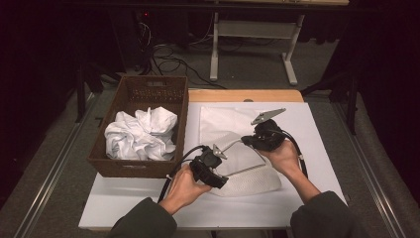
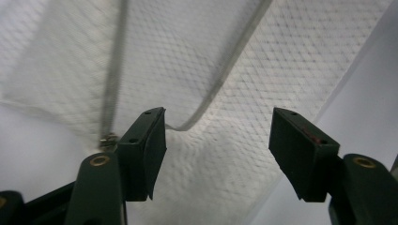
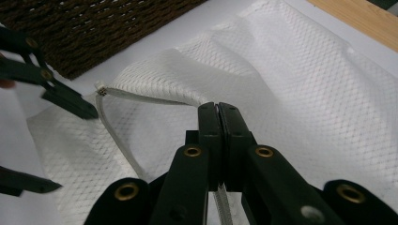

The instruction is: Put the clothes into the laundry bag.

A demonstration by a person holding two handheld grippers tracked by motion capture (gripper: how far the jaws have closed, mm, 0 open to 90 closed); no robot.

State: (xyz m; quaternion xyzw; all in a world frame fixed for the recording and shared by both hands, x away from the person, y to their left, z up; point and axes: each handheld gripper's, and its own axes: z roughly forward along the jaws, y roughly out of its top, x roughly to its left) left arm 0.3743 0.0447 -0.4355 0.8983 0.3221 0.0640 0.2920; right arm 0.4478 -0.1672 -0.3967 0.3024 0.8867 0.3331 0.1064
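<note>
item: white mesh laundry bag (image 1: pixel 233 148), mid-worktop (image 1: pixel 317 148) beside the wicker basket (image 1: pixel 143 94) of crumpled white cloth (image 1: pixel 141 134); my right gripper (image 3: pixel 218 110) fingers clamped on its zipper edge, left gripper (image 2: pixel 216 140) fingers apart over the mesh; bag apparently unfilled, loading left.

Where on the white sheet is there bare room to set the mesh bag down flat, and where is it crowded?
Bare patches: the white sheet in front of the basket, and its far right part beyond the right gripper. Crowded: the middle, where the mesh bag lies under the left gripper, and the basket itself, holding crumpled white cloth.
</note>
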